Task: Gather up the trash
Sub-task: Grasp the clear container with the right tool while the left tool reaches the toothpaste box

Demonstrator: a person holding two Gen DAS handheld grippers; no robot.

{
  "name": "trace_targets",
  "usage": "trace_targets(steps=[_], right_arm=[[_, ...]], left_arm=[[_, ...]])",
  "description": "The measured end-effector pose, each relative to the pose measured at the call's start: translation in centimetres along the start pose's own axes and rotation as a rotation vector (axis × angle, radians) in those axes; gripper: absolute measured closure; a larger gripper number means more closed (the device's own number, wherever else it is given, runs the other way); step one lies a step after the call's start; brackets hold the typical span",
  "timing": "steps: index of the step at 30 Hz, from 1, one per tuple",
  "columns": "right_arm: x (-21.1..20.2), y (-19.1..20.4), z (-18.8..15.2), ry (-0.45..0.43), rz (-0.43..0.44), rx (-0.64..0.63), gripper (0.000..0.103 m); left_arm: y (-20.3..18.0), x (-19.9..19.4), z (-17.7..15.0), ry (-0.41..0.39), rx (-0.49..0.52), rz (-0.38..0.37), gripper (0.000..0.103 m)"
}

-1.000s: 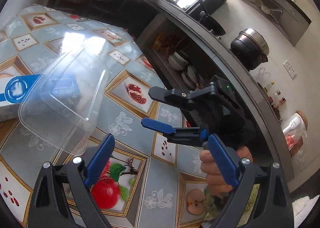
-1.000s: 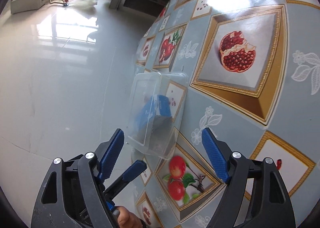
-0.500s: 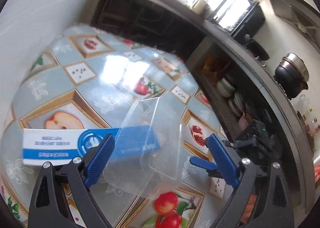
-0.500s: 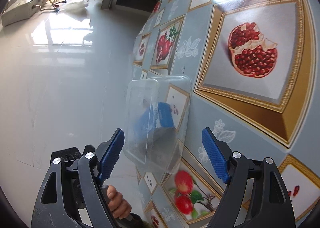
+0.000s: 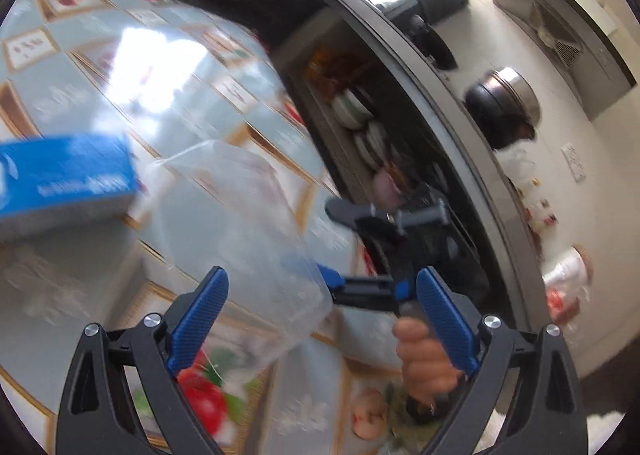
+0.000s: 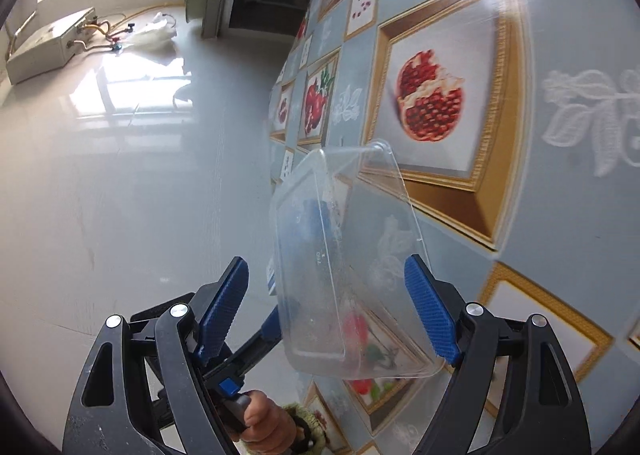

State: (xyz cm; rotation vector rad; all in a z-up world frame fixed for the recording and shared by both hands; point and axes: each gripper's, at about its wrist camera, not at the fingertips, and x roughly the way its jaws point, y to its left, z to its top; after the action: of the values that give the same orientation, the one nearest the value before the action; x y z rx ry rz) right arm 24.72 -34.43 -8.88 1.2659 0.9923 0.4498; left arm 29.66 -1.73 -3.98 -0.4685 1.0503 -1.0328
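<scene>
Between right hand-held gripper (image 6: 326, 311) fingers, clear container (image 6: 344, 271)

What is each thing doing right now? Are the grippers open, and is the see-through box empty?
Clear plastic container: empty, tipped on its side on the table, not gripped.
Right gripper: open, container between its jaws, pads not pressing.
Left gripper: open, holding nothing, container just in front of it.
Blue and white box: closed, lying flat on the table behind the container.
Tablecloth: spread flat.
</scene>
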Motion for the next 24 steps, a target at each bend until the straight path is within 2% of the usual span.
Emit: trace_targets(steps=[1,3,7,9,11,13,15,18,20,24], right_arm=[[-0.7,-0.3,-0.1,-0.012,-0.003,0.003,0.026],[-2.7,-0.8,-0.4,-0.045,-0.017,-0.001,0.026],[-5.3,-1.4,-0.9,-0.097,-0.03,-0.01,0.026],[-5.9,-1.4,-1.1,-0.109,-0.038,-0.021,0.026],[-5.9,-1.6,-1.5,-0.105,-0.037,-0.032,0.026],[-5.5,-1.5,-1.9,-0.096,-0.032,-0.042,0.026],[-5.4,-1.5,-2.2,-0.086,-0.023,-0.052,0.026],[-5.4,-1.8,-2.4,-0.073,0.002,-0.055,0.026],[-5.7,-1.7,-2.6,-0.071,0.013,-0.057,0.026],[-6.0,-1.9,-2.6,-0.058,0.026,-0.067,0.026]], left_arm=[[-0.7,0.4,-0.7,0.033,0.025,-0.012,0.011],[-1.8,0.3,-1.6,0.055,0.096,0.024,0.011],[-1.7,-2.6,-1.2,-0.026,0.185,0.164,0.01],[-0.5,-4.5,0.5,-0.09,0.183,0.306,0.01],[1.4,-6.2,3.0,-0.148,0.171,0.526,0.01],[4.0,-6.9,5.4,-0.145,0.14,0.651,0.01],[7.0,-6.9,7.4,-0.103,0.068,0.726,0.01],[10.8,-7.2,8.6,-0.043,-0.033,0.756,0.01],[12.5,-7.2,8.7,-0.003,-0.085,0.72,0.01],[12.0,-7.8,7.3,0.022,-0.103,0.742,0.01]])
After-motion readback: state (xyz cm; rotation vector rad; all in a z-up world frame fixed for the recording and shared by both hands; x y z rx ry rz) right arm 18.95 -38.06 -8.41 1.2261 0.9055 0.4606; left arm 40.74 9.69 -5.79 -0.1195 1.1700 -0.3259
